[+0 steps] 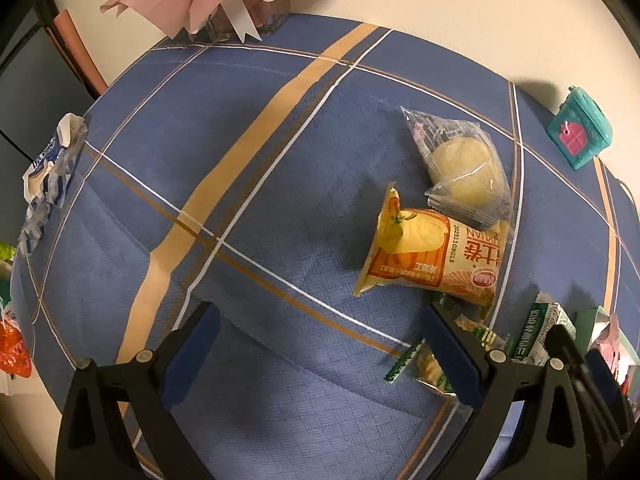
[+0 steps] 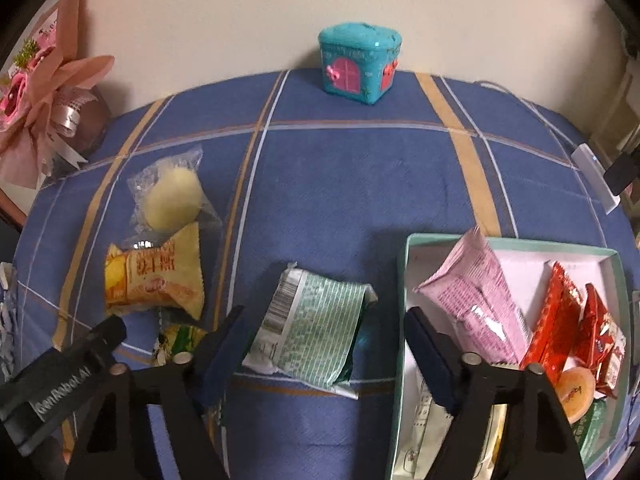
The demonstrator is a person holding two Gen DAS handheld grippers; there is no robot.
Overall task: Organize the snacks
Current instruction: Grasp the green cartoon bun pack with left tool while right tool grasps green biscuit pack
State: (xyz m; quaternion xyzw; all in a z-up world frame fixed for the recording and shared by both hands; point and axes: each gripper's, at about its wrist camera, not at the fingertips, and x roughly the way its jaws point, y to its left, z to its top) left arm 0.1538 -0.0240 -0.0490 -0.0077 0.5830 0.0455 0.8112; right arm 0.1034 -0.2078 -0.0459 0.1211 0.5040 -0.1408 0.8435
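My right gripper point(image 2: 328, 344) is open over a green-and-white snack packet point(image 2: 316, 328) that lies flat on the blue plaid cloth. The left finger reaches the packet's edge; the right finger stands apart from it, over the rim of a teal-edged box point(image 2: 404, 276). The box holds a pink packet point(image 2: 476, 292), red packets point(image 2: 560, 320) and an orange round snack point(image 2: 576, 392). My left gripper point(image 1: 320, 344) is open above bare cloth with nothing between its fingers. Just beyond it lie a yellow-orange packet point(image 1: 432, 256) and a clear-wrapped round pastry point(image 1: 460, 160). A small green packet point(image 1: 412, 364) pokes out under its right finger.
A teal toy house point(image 2: 356, 68) stands at the table's far edge by the wall. A pink bouquet point(image 2: 52, 92) fills the far left corner. Blue-and-white wrappers point(image 1: 48, 168) lie at the left edge, and a white strip point(image 2: 596, 176) at the right edge.
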